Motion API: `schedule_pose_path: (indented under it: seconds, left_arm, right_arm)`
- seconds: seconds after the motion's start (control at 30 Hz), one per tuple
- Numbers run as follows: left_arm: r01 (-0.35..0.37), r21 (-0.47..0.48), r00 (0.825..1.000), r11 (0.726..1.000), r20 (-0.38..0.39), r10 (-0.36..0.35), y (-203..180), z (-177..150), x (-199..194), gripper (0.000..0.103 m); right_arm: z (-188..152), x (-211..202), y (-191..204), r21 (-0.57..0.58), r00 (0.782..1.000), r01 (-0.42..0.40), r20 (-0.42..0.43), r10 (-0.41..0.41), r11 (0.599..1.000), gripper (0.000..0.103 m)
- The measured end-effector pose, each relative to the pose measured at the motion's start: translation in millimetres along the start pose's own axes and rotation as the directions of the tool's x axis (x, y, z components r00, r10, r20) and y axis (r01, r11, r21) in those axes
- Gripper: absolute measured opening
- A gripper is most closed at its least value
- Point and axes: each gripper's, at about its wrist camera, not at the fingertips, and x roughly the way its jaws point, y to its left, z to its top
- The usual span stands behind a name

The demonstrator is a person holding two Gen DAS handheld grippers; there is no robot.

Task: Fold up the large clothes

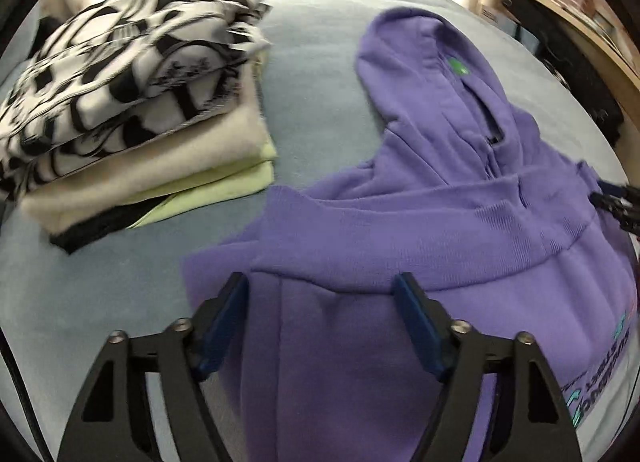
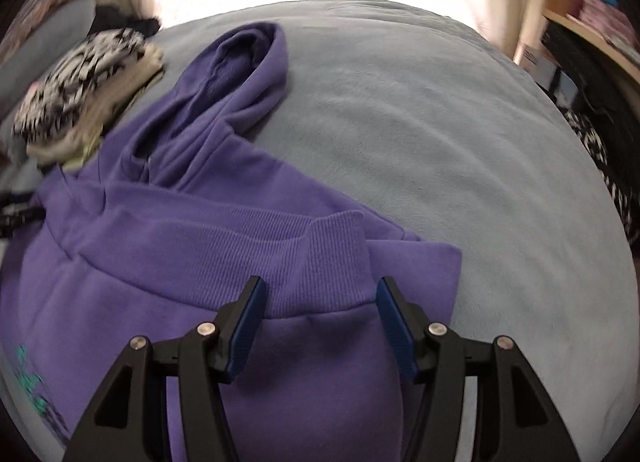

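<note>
A purple hoodie [image 1: 440,189] lies on the grey-blue bed cover [image 1: 312,73], hood pointing away, with its ribbed hem band folded up over the body. My left gripper [image 1: 322,288] is open, its jaws straddling the fabric just below the ribbed band near the hoodie's left edge. In the right wrist view the hoodie [image 2: 180,229] fills the lower left. My right gripper [image 2: 320,290] is open, its jaws either side of the ribbed band's right end. The right gripper's tip also shows at the left wrist view's right edge [image 1: 618,203].
A stack of folded clothes [image 1: 132,101], with a black-and-white patterned piece on top, sits left of the hoodie; it also shows in the right wrist view [image 2: 88,93]. A wooden shelf [image 1: 580,1] stands at the right. Bare bed cover [image 2: 460,133] lies right of the hoodie.
</note>
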Motion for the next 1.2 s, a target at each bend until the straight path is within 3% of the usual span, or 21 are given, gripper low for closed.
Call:
schedule_pose_path:
  seconds: [0.1,0.13,0.17,0.2,0.37,0.53,0.7,0.83,1.03,1.2]
  left_arm:
    - [-0.003,0.044,1.0,0.999,0.006,0.003,-6,0,3,0.053]
    - [-0.001,0.059,1.0,0.998,0.006,0.0,-8,0,4,0.038]
    - [-0.01,0.065,1.0,0.998,0.01,0.01,-10,-1,3,0.015]
    - [-0.029,0.069,0.999,0.997,0.015,0.028,-12,0,3,0.008]
    - [-0.052,0.008,0.995,0.999,0.083,0.051,-6,3,-20,0.007]
    - [-0.003,-0.117,0.984,0.993,0.176,0.024,17,7,-57,0.007]
    - [0.018,-0.2,0.975,0.98,0.221,0.027,26,19,-70,0.007]
    - [0.015,-0.243,0.976,0.97,0.215,0.039,31,23,-54,0.007]
    - [-0.005,-0.299,0.994,0.954,0.105,0.039,43,2,12,0.009]
    - [0.052,-0.326,0.99,0.944,0.144,-0.004,53,-5,19,0.013]
  right_arm:
    - [-4,5,3,-0.03,1.0,0.015,0.007,-0.014,0.999,0.053]
    - [-4,6,6,-0.04,1.0,0.026,0.014,-0.025,0.999,0.04]
    - [-5,6,9,-0.052,0.999,0.043,0.02,-0.042,0.998,0.016]
    - [-5,5,10,-0.055,0.998,0.064,0.023,-0.063,0.996,0.012]
    - [-1,-15,-3,0.055,0.994,0.068,0.087,-0.073,0.996,0.009]
    - [9,-56,-26,0.201,0.977,0.015,0.205,-0.057,0.979,0.009]
    - [24,-76,-25,0.237,0.959,0.015,0.273,-0.082,0.971,0.009]
    - [31,-58,-28,0.261,0.965,0.025,0.247,-0.092,0.965,0.009]
    - [12,19,-36,0.292,0.995,0.06,0.062,-0.082,0.954,0.01]
    - [11,25,-38,0.294,0.995,0.047,0.066,-0.069,0.955,0.015]
